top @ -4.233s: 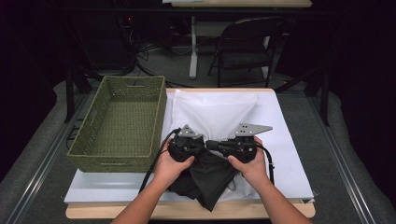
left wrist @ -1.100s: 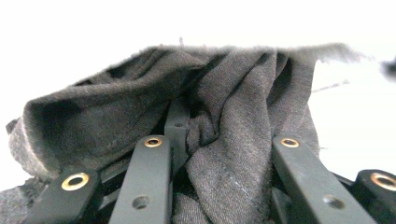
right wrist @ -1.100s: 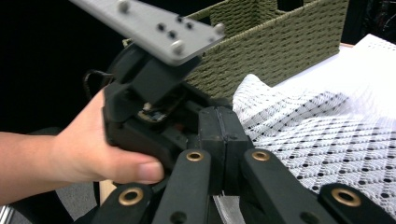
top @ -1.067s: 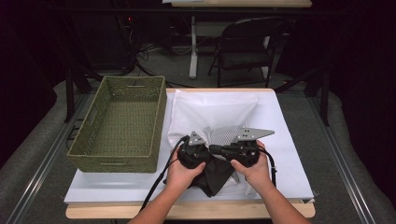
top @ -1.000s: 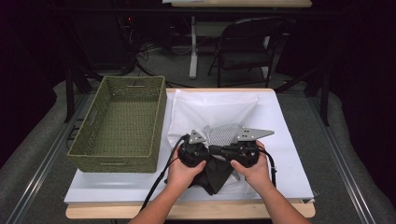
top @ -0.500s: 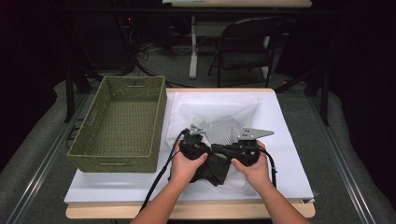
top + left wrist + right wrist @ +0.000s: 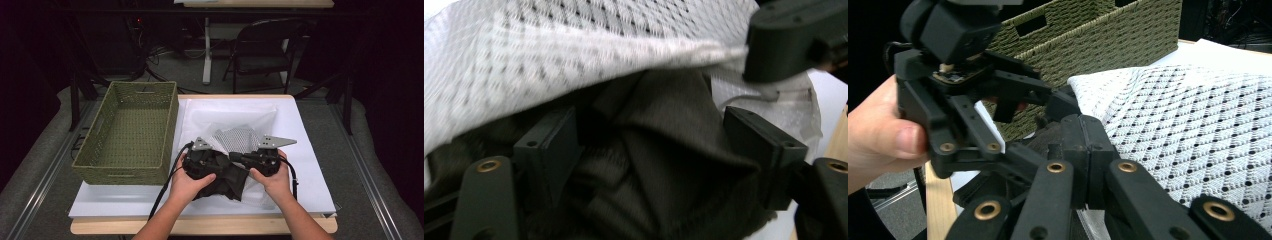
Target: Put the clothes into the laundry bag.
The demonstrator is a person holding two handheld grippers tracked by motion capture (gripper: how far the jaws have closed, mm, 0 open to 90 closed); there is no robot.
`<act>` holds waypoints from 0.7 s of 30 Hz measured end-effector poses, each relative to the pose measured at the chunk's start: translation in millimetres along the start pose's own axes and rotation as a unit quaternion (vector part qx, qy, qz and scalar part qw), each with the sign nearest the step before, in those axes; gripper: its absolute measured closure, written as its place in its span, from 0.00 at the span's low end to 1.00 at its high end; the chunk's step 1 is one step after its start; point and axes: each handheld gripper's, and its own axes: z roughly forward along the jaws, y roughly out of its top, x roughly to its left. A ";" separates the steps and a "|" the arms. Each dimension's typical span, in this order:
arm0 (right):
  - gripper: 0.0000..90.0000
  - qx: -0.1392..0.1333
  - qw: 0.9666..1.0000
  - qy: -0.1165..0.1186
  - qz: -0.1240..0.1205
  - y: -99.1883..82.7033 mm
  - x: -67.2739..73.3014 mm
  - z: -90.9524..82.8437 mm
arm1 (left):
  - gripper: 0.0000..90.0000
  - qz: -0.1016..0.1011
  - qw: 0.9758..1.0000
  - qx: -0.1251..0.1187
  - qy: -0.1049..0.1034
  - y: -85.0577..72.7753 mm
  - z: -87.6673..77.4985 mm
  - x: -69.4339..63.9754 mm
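Green wicker basket just left of dark garment, mesh bag

Mesh cloth: blurred in the left gripper view, cut off by the top edge.
Dark cloth: partly hidden under both hands.
Basket: cut off at the top of the right gripper view.

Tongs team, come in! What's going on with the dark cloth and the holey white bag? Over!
Left tongs just opening, dark cloth loose between them. Right tongs shut, pinching white mesh bag. Nothing blocking.
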 end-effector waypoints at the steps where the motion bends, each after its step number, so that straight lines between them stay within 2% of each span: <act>1: 1.00 0.000 1.000 0.001 0.002 0.0 -0.1 -0.2 | 0.26 0.003 1.000 0.001 0.006 -2.1 -0.3 -0.1; 2: 1.00 0.000 1.000 0.001 0.003 0.0 -0.3 -0.2 | 0.23 0.008 1.000 0.007 0.013 -4.1 -0.7 0.5; 5: 1.00 0.000 1.000 0.001 0.001 -0.2 -0.3 0.1 | 0.20 0.005 1.000 0.011 0.018 -10.9 2.0 2.3; 9: 1.00 0.002 1.000 0.001 0.000 -0.3 -0.1 0.4 | 0.17 0.004 0.999 0.041 0.034 -18.8 10.0 4.2; 10: 1.00 0.002 1.000 0.001 -0.001 -0.3 0.0 0.3 | 0.16 0.002 0.998 0.048 0.032 -20.9 11.8 5.2; 14: 1.00 0.003 1.000 0.001 0.001 -0.5 0.2 0.6 | 0.16 -0.008 0.998 0.050 0.033 -25.2 16.1 7.4; 17: 1.00 0.003 1.000 0.001 0.002 -0.9 1.0 1.1 | 0.16 0.003 0.998 0.056 0.042 -27.1 20.4 5.5; 21: 1.00 0.008 1.000 0.002 -0.001 -2.1 1.3 1.6 | 0.20 -0.005 0.997 0.063 0.039 -31.7 25.6 7.8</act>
